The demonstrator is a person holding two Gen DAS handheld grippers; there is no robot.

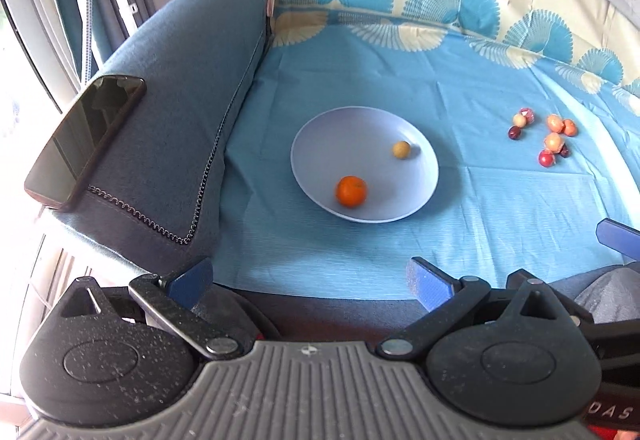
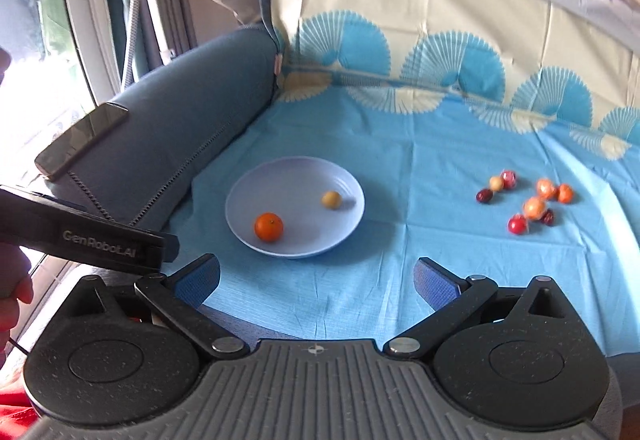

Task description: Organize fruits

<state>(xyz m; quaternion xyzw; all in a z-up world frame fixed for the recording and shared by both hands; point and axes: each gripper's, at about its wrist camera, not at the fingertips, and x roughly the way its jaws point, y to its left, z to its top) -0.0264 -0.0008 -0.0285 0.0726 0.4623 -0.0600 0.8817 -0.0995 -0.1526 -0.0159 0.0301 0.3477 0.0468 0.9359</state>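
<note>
Sofa seat covered by a blue cloth (image 1: 400, 240) with fan print running up the backrest; cloth creased, flat under the fruit.
Armrest (image 1: 180, 119) at left of seat, grey-blue fabric with a zip along its edge; a phone (image 1: 80, 143) lies on top of it, screen up, dark.
Left gripper (image 1: 310, 278) at bottom of its own view, jaws spread wide, nothing between the blue pads; it hangs over the near edge of the cloth, well short of the plate; in the right wrist view its black body enters from the left with a hand (image 2: 12, 280) around it.
Right gripper (image 2: 316, 282) likewise wide apart and empty; pads over the near part of the cloth, apart from the plate.
Plate (image 1: 320, 143), pale lilac, round, shallow, on the cloth just beside the armrest; it holds two fruits, well apart from each other.
Orange (image 1: 351, 191) in the plate's near-left part.
Small yellow fruit (image 1: 401, 149) in the plate's far-right part.
Loose fruit cluster (image 1: 544, 137) on the cloth, well to the right of the plate; small red, dark red, pale and orange-pink pieces, some touching; exact count and kinds unclear, blurred.
</note>
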